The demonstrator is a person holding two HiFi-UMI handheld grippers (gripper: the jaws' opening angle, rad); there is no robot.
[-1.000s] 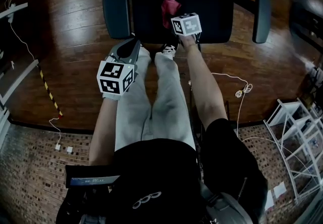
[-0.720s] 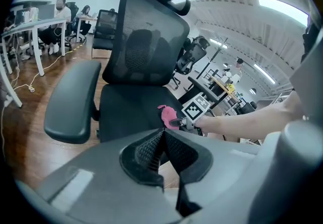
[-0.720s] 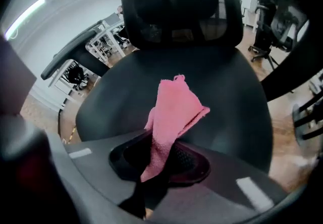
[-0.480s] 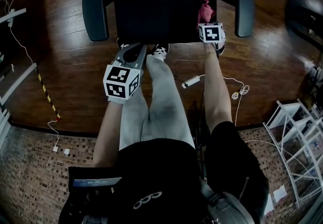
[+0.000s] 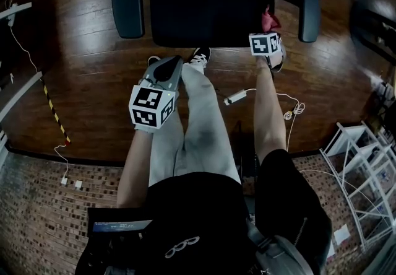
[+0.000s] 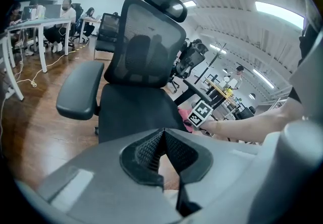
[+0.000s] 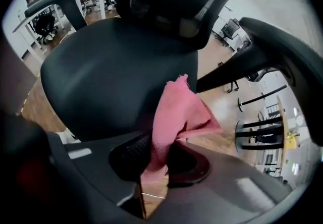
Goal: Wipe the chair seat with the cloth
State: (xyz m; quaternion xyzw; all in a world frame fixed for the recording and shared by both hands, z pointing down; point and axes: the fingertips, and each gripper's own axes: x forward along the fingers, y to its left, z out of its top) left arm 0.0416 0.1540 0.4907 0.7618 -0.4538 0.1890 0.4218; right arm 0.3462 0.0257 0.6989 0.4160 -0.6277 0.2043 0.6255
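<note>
A black office chair with a wide seat stands in front of me, its seat filling the right gripper view. A pink cloth is pinched in my right gripper, which is shut on it at the seat's front right corner; from above the cloth peeks out beyond the right gripper. My left gripper hangs near my knee, short of the seat's front edge. Its jaws are shut with nothing between them.
Two dark armrests flank the seat, the left one and the right one. My shoes stand under the seat's front edge. A white cable lies on the wood floor; a white rack stands at the right.
The right gripper with the cloth moved from the seat's middle to its front right corner. The left gripper barely shifted.
</note>
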